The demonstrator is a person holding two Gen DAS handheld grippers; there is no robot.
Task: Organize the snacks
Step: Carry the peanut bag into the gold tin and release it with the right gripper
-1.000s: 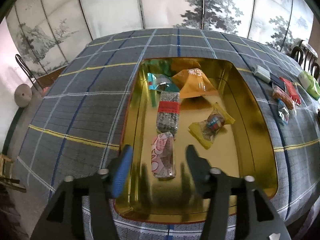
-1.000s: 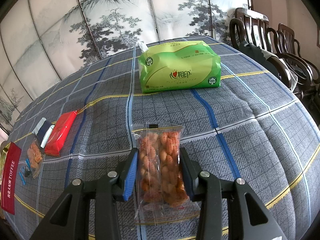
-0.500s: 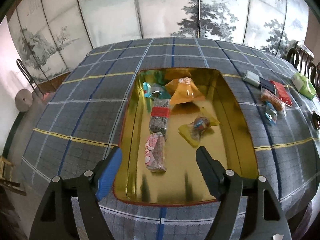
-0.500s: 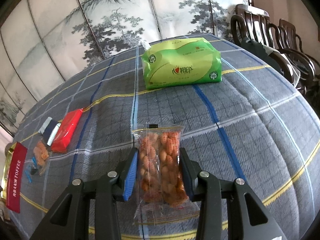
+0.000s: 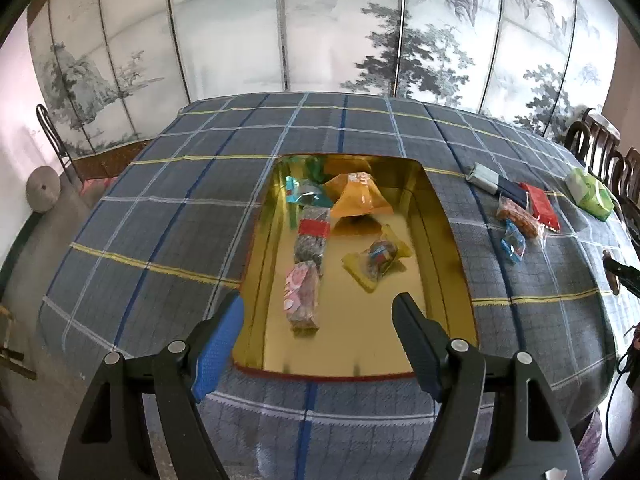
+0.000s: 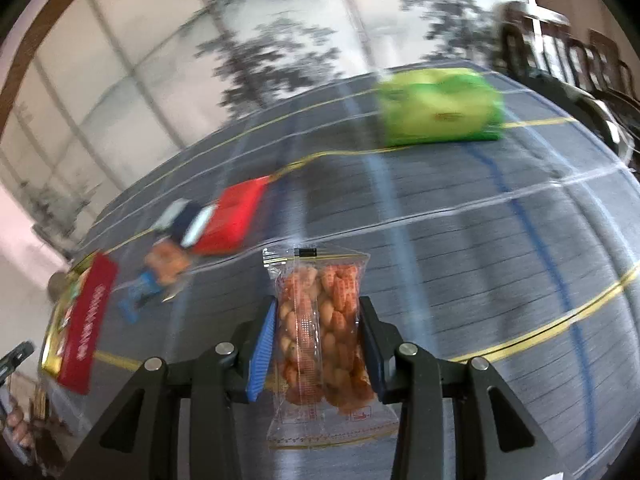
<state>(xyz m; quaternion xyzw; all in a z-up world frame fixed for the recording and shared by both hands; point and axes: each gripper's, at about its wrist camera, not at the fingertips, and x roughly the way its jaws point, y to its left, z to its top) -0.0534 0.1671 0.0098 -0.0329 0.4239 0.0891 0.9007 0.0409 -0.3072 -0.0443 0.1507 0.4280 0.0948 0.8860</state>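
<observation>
We judge the job partly done: five snacks lie inside the gold tray [image 5: 452, 236], four more wait on the tabletop [image 5: 160, 216] right of the tray, our left claw [image 5: 318, 322] gapes empty over the tray's near end, and our right claw [image 6: 318, 330] is clamped on a peanut packet [image 6: 320, 332], lifted off the cloth.

Plaid-clothed table [image 5: 168, 216]: gold tray [image 5: 448, 256], seemingly snacks [image 5: 516, 216]

tray [image 5: 444, 216]: gold | tablecloth [image 5: 180, 216]: grey-blue plaid | peanut packet [image 6: 320, 320]: clear, orange | tissue pack [image 6: 440, 108]: green
</observation>
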